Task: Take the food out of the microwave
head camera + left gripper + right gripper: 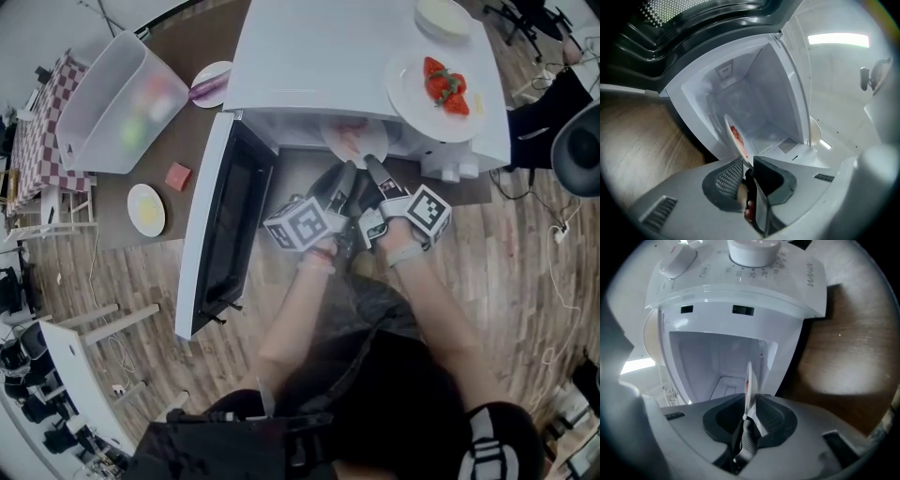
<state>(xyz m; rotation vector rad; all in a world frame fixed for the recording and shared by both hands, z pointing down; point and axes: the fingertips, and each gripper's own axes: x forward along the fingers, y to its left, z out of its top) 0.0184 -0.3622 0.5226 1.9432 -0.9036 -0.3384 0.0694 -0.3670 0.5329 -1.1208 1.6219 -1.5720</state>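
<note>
A dark brown tabletop (pixel 127 192) fills the upper left of the head view, and its near edge drops to a floor of pale wood planks (pixel 525 281). Toward the tabletop's left edge lies a clear plastic bin (pixel 112 103), tipped on its side. Beyond that edge stands a table under a red-and-white checked cloth (pixel 36 127). White furniture legs (pixel 103 319) cross the floor by the near-left corner, beside a white shelf (pixel 70 370) with dark gear next to it. Cables (pixel 555 230) trail over the planks at the right. Overhead, the left gripper view shows a long bright strip light (pixel 839 40) on a white ceiling (pixel 843 93).
</note>
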